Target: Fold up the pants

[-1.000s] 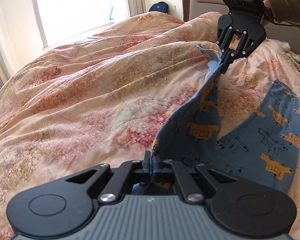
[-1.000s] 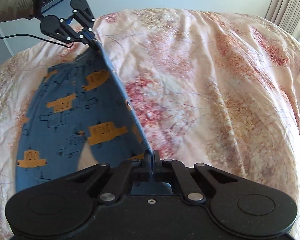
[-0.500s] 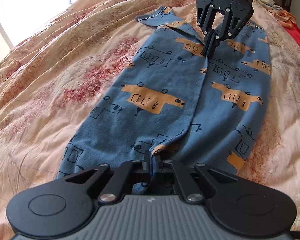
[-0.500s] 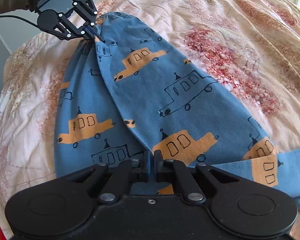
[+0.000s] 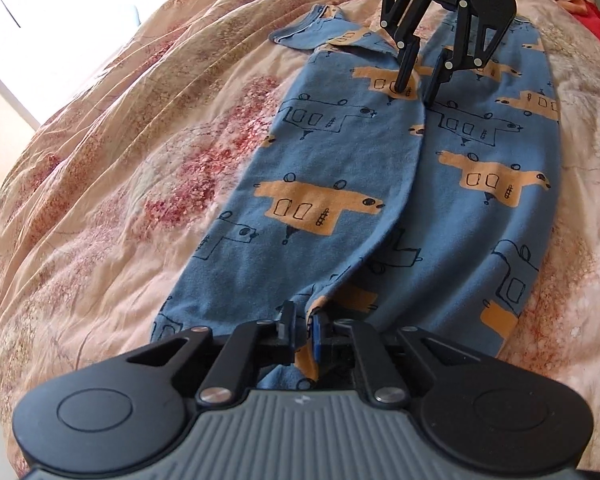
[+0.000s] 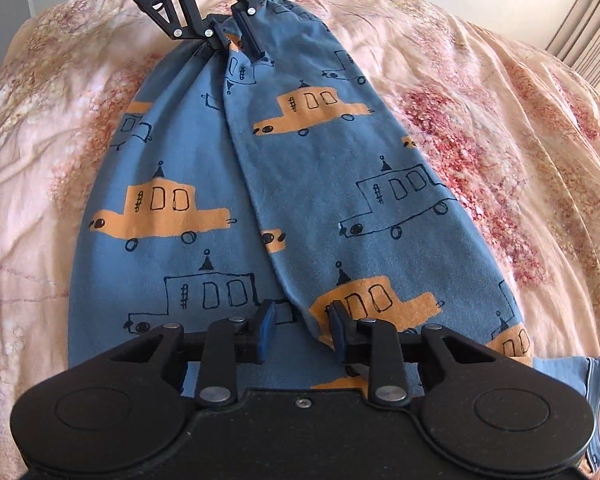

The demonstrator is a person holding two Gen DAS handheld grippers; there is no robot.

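Note:
Blue pants (image 5: pixel 380 184) with orange and outlined cars lie on the bed, one leg folded partly over the other along a lengthwise edge; they also show in the right wrist view (image 6: pixel 284 184). My left gripper (image 5: pixel 302 328) is open just over the near end of that folded edge, with the cloth loose between its fingers. My right gripper (image 6: pixel 302 330) is open over the other end. In the left wrist view the right gripper (image 5: pixel 418 80) stands open on the far end of the pants. In the right wrist view the left gripper (image 6: pixel 242 46) stands open at the far end.
The pants rest on a rumpled peach floral duvet (image 5: pixel 120 168) that covers the whole bed (image 6: pixel 500 120). A bright window (image 5: pixel 40 20) is at the far left. Red and orange cloth (image 5: pixel 596 20) lies at the far right edge. Curtains (image 6: pixel 588 40) hang at the right.
Both grippers carried the lifted leg over and down onto the other leg, then opened and let the cloth go. The pants now lie flat on the bed.

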